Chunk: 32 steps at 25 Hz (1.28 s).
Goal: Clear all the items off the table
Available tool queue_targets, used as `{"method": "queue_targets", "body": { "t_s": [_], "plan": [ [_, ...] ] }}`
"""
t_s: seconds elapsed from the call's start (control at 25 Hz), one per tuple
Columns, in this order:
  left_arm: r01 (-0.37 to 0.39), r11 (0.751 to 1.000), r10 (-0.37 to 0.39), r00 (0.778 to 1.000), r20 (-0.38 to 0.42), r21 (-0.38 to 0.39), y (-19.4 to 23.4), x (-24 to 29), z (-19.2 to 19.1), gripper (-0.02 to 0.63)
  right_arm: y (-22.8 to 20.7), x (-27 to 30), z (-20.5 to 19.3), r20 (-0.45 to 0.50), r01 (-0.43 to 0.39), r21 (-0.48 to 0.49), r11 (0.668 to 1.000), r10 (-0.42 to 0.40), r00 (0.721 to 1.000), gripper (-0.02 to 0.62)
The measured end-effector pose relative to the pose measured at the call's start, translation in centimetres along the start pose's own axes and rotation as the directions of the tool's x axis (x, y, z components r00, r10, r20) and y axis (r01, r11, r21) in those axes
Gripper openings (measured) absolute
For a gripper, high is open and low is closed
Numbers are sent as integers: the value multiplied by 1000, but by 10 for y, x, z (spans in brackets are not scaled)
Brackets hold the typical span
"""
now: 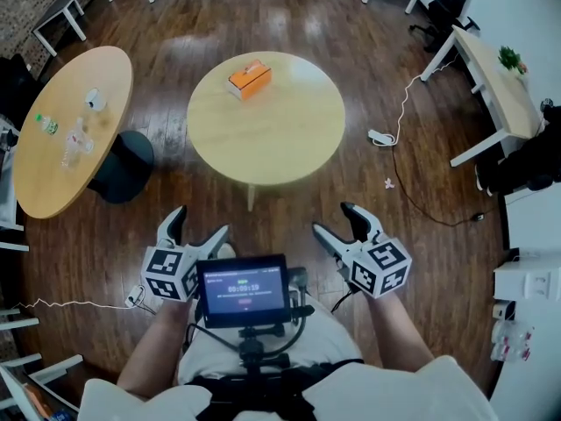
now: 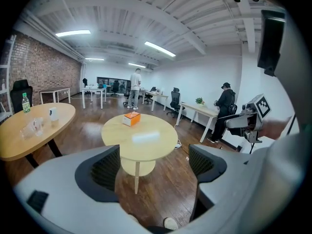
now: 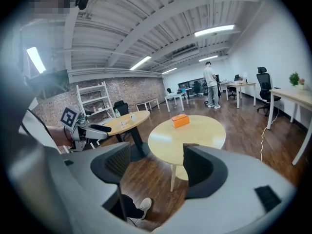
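An orange box (image 1: 250, 79) lies near the far edge of the round light-wood table (image 1: 280, 143). In the left gripper view the orange box (image 2: 131, 118) is the only thing on that table (image 2: 146, 141), and the right gripper view shows the same box (image 3: 180, 120). My left gripper (image 1: 200, 224) and right gripper (image 1: 335, 220) hover side by side over the floor, short of the table's near edge. Both point at it. Each has its jaws apart with nothing between them, in the left gripper view (image 2: 153, 162) and the right gripper view (image 3: 157, 162).
A second wooden table (image 1: 53, 169) at the left carries a green-capped bottle (image 1: 46, 124), a cup and clear plastic items. A white desk (image 1: 491, 86) with a plant stands at the right, and a power strip (image 1: 381, 136) with its cable lies on the floor. People (image 2: 134, 89) stand far back.
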State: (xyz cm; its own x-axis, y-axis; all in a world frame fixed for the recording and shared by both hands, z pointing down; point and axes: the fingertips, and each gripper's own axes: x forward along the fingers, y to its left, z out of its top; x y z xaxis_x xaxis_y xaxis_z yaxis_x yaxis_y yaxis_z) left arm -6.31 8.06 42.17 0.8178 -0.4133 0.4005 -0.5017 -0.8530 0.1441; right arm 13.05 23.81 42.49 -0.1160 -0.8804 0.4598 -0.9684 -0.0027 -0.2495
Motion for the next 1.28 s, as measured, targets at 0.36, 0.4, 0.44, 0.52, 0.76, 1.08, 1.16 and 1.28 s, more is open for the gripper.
{"method": "queue_targets", "body": {
  "t_s": [0.36,0.4,0.44,0.52,0.76,1.08,1.16,1.28],
  "plan": [
    [78,997,-78,997,0,30,85,47,27,481,20,68,40,-9,52,23,998,-52,999,349],
    [100,994,-100,995,4,35,93,56,35,482,22,74,44,-9,64,31,997,-64,998,350],
    [126,991,-126,992,11,39,98,66,44,483,24,79,48,-11,77,36,996,-77,997,350],
    [180,983,-181,983,33,43,105,85,60,502,25,90,54,-14,110,39,993,-109,994,349],
    [261,956,-264,965,1,135,130,167,85,540,15,118,69,21,220,78,972,-222,975,350],
    [243,956,-231,969,-92,163,141,295,86,581,-25,120,83,49,275,77,958,-279,959,451],
    [233,958,-214,969,-126,169,146,327,79,598,-41,124,90,53,262,57,964,-265,963,470],
    [219,960,-188,966,-177,175,151,374,69,612,-71,130,96,32,244,55,968,-246,969,503]
  ]
}}
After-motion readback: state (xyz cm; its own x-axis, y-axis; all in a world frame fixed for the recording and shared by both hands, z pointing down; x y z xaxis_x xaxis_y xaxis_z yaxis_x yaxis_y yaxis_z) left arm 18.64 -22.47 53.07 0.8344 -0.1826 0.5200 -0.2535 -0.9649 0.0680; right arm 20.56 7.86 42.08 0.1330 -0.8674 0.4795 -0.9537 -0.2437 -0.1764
